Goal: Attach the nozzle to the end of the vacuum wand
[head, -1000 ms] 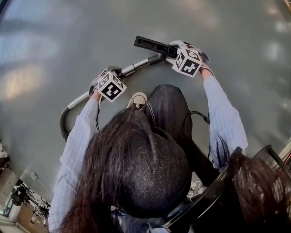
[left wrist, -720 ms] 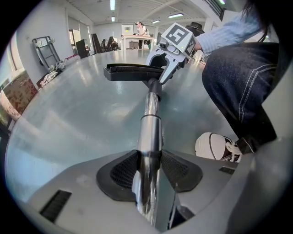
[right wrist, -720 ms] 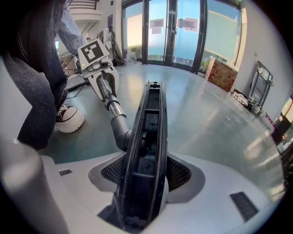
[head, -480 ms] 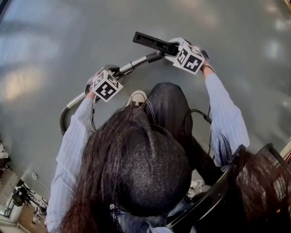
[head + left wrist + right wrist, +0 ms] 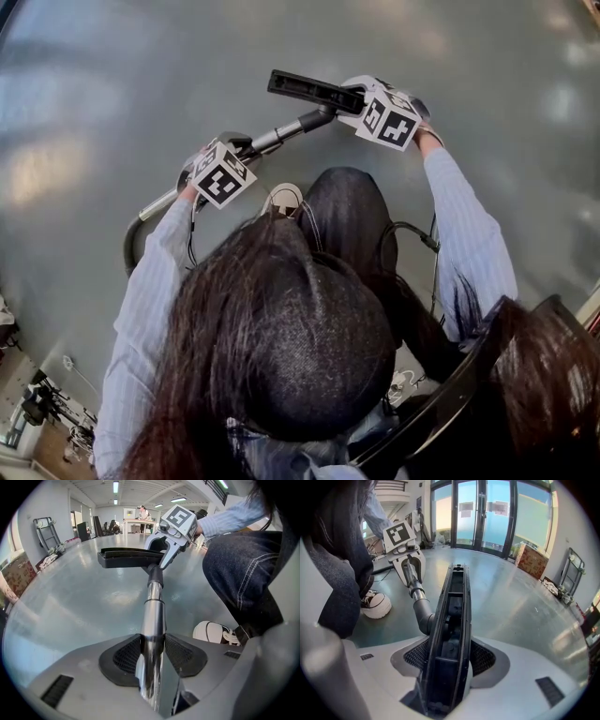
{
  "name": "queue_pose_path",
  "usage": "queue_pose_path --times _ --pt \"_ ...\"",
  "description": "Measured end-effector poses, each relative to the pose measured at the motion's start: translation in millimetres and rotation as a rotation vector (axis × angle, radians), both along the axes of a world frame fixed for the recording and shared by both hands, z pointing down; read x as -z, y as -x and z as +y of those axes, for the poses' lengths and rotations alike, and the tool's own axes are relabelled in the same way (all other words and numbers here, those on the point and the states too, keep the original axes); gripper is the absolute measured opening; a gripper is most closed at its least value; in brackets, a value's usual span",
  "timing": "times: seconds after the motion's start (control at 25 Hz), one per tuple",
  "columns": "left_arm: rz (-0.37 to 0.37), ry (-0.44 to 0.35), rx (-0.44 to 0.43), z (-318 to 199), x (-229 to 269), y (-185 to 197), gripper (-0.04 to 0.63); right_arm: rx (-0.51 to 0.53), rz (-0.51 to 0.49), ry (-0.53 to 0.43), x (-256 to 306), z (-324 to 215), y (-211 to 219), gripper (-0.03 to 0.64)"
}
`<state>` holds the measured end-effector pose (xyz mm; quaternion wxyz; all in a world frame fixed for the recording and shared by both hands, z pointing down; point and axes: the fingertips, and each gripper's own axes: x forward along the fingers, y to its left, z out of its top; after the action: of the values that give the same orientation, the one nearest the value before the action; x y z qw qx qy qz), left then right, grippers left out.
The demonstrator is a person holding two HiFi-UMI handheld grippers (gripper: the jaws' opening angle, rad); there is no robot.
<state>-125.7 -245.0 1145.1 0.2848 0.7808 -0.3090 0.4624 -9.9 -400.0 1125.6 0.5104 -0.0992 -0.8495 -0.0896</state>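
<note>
We hold the vacuum wand (image 5: 153, 616) in the left gripper (image 5: 152, 656). Its jaws have just been closing, and the pads press on the shiny tube from both sides. Our right gripper (image 5: 450, 663) is clenched on the black floor nozzle (image 5: 452, 620), gripping it across its narrow width with the open underside facing the camera. The nozzle's curved neck (image 5: 423, 616) meets the far end of the wand, and both are held above the grey floor (image 5: 112, 84). Behind the left gripper the wand runs into a dark hose (image 5: 129, 253). A white sneaker (image 5: 284, 202) shows between our arms.
</note>
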Motion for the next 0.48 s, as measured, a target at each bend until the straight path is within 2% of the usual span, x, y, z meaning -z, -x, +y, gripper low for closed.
queue_pose_path --times 0.28,0.48 --pt "-0.023 -0.003 0.023 -5.1 3.3 -2.6 0.167 -0.01 0.017 -0.055 1.5 -2.8 -0.5 0.25" --pt "-0.042 0.019 0.017 -7.0 -1.2 -3.4 0.167 -0.015 0.062 -0.048 -7.6 -4.0 -1.2 0.25"
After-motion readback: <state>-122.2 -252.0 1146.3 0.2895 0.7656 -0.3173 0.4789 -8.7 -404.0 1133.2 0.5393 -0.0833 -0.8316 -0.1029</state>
